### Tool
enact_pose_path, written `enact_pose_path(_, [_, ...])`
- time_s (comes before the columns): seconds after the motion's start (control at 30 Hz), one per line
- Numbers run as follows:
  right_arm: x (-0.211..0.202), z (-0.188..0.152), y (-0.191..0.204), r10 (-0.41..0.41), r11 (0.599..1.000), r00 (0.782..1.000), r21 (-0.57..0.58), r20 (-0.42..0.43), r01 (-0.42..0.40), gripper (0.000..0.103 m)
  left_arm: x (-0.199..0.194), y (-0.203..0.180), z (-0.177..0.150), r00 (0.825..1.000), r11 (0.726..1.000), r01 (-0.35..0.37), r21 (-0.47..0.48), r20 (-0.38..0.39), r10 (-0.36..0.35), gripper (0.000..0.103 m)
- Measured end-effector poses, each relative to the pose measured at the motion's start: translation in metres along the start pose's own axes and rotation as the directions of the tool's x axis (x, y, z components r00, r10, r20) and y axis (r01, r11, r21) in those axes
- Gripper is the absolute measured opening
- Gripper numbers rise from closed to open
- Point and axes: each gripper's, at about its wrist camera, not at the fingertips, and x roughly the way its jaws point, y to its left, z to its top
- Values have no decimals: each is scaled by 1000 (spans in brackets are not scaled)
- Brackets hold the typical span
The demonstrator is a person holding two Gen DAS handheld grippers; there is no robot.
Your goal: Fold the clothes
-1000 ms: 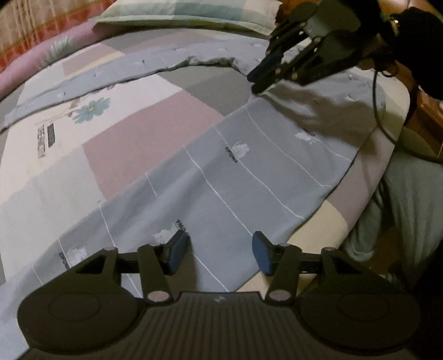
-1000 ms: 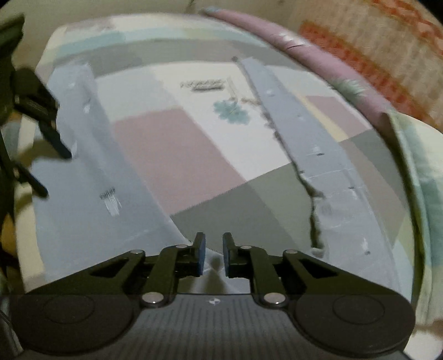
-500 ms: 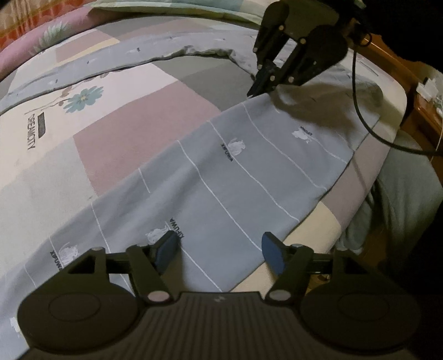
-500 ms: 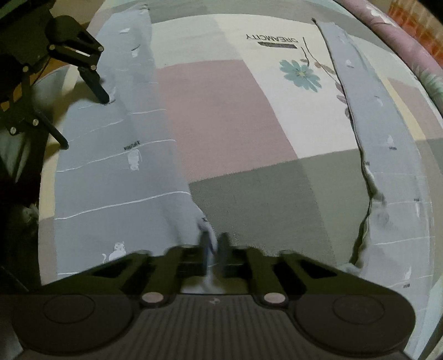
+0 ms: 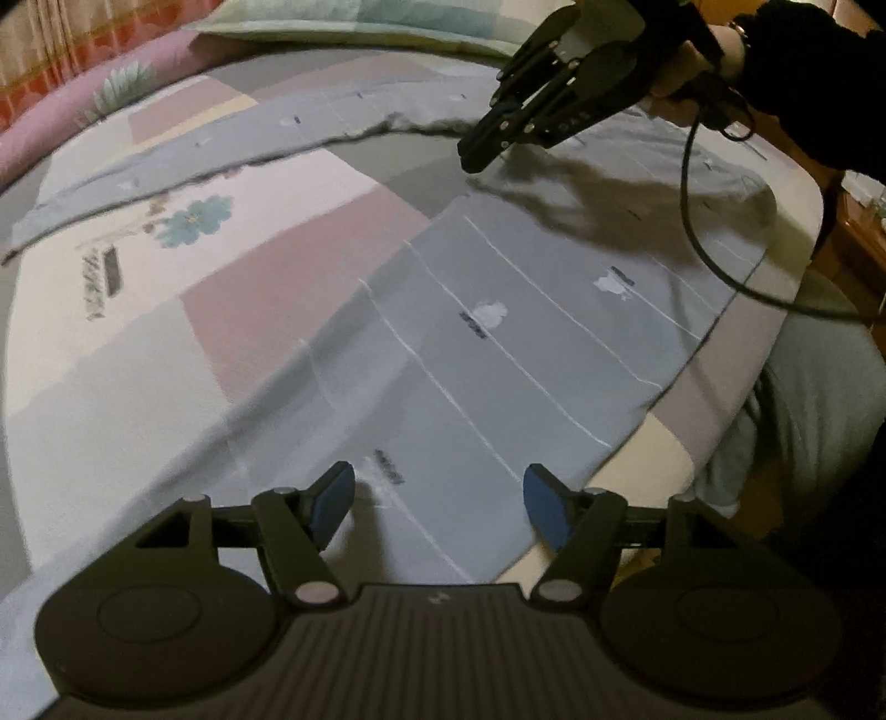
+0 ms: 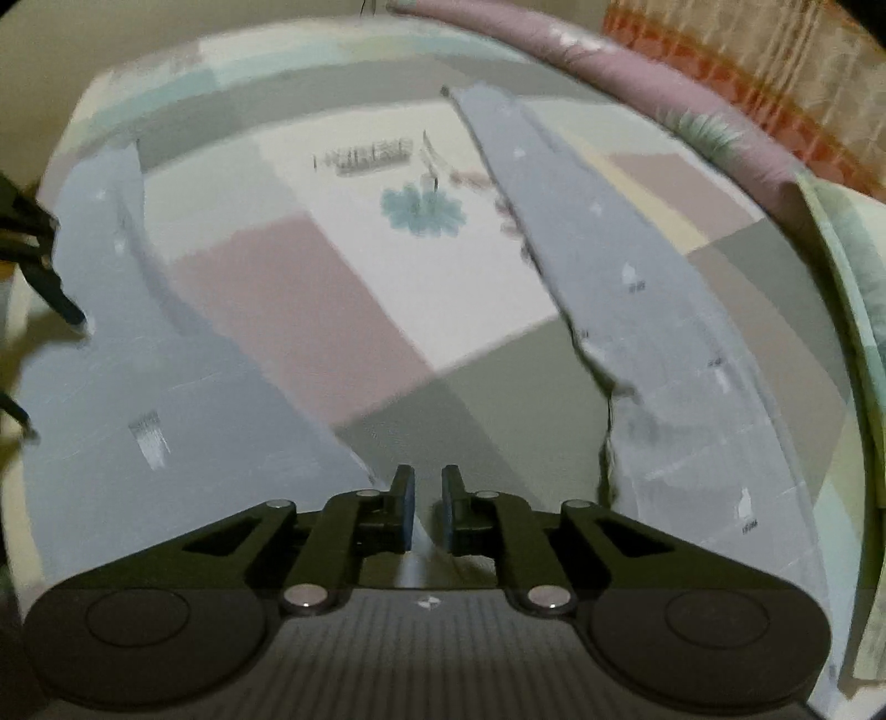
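- Left wrist view: your left gripper is standing wider than a second ago, its blue pads well apart and pressing on nothing. It is hanging over the near leg of the grey pyjama trousers, which are lying flat on the patchwork bedspread, running from 6 o'clock up towards 1 o'clock.
- Same view: your right gripper is showing at 1 o'clock. Half a second ago it was tipped down onto the cloth's edge; now it is slanting lower and sitting above the fabric, throwing a shadow on it. From here you cannot tell whether it is carrying cloth.
- Meaning for the task, as a judgement: the left is getting ready to pinch, and the right appears to be letting go or re-gripping, so no fold is under way yet.
- Right wrist view: the jaws of the right gripper are opening from nearly closed. A narrow gap is showing, with the trousers' edge lying just below it; motion blur is hiding any contact, though the pads do not seem to be pinching it.
- Only this view is showing both legs spreading apart in a V, the far leg running towards 12 o'clock, and the left gripper's dark fingers at 9 o'clock.
- Only the left view is showing your dark sleeve, the trailing cable and the pillow at 12 o'clock.
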Motion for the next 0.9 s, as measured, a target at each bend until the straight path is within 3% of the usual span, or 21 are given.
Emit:
enact_pose_path(0.2, [2, 35, 31, 102, 994, 991, -34, 90, -100, 20, -13, 25, -2, 996, 996, -88, -24, 6, 89, 69])
enact_pose_path(0.37, [38, 74, 71, 195, 979, 975, -84, 102, -187, 16, -20, 47, -13, 988, 988, -152, -20, -27, 151, 69])
enact_pose_path(0.4, [46, 80, 80, 206, 975, 974, -103, 98, -196, 12, -21, 54, -16, 987, 987, -159, -28, -35, 158, 69])
enact_pose_path(0.53, [66, 95, 107, 266, 959, 960, -129, 87, -254, 12, -19, 76, -30, 982, 981, -179, -82, -72, 173, 69])
enact_pose_path(0.63, [75, 100, 126, 311, 943, 948, -147, 68, -299, 12, -18, 83, -46, 986, 978, -154, -143, -86, 143, 69])
enact_pose_path(0.8, [70, 92, 148, 299, 928, 953, -244, 38, -281, 14, -29, 82, -57, 988, 978, -150, -146, -55, 143, 70])
enact_pose_path(0.9, [66, 100, 142, 296, 939, 953, -204, 70, -277, 16, -28, 95, -55, 983, 968, -181, -172, -41, 176, 70])
